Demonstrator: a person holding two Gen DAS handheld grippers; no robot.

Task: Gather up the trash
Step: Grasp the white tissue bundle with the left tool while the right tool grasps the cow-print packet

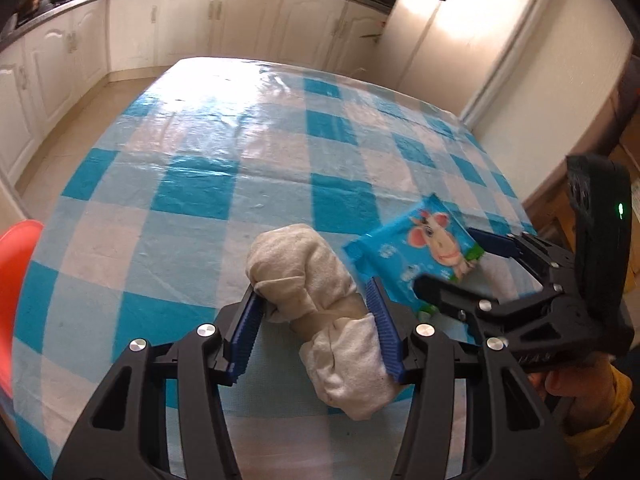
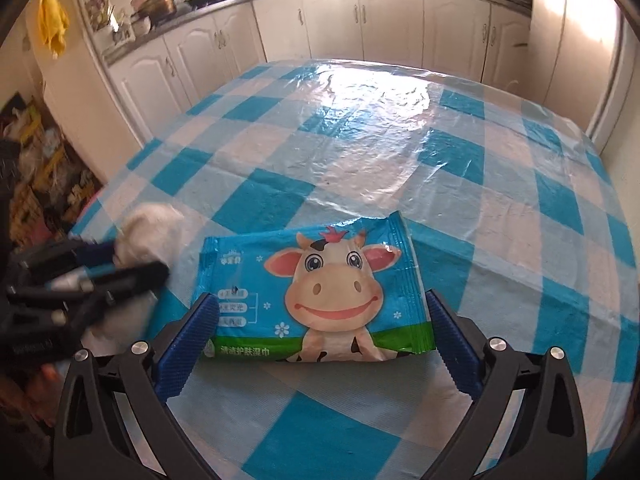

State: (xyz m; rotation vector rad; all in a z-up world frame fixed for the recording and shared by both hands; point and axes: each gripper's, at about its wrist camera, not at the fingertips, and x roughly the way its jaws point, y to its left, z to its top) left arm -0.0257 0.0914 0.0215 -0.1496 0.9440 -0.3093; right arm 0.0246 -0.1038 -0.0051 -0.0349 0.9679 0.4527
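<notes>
A crumpled off-white cloth [image 1: 320, 300] lies on the blue-and-white checked table [image 1: 240, 168]. My left gripper [image 1: 316, 320] is open with its blue pads on either side of the cloth. A blue wet-wipe packet with a cartoon cow [image 2: 316, 296] lies flat next to the cloth; it also shows in the left wrist view [image 1: 416, 248]. My right gripper [image 2: 320, 320] is open, its pads beside the packet's two near corners. The left gripper [image 2: 100, 276] and the cloth [image 2: 152, 232] show blurred at the left of the right wrist view.
An orange-red chair [image 1: 16, 280] stands at the table's left edge. White kitchen cabinets [image 2: 360, 20] with pots on the counter run behind the table. A cluttered pile [image 2: 36, 168] sits on the floor to the left. A white fridge [image 1: 460, 40] stands at the back right.
</notes>
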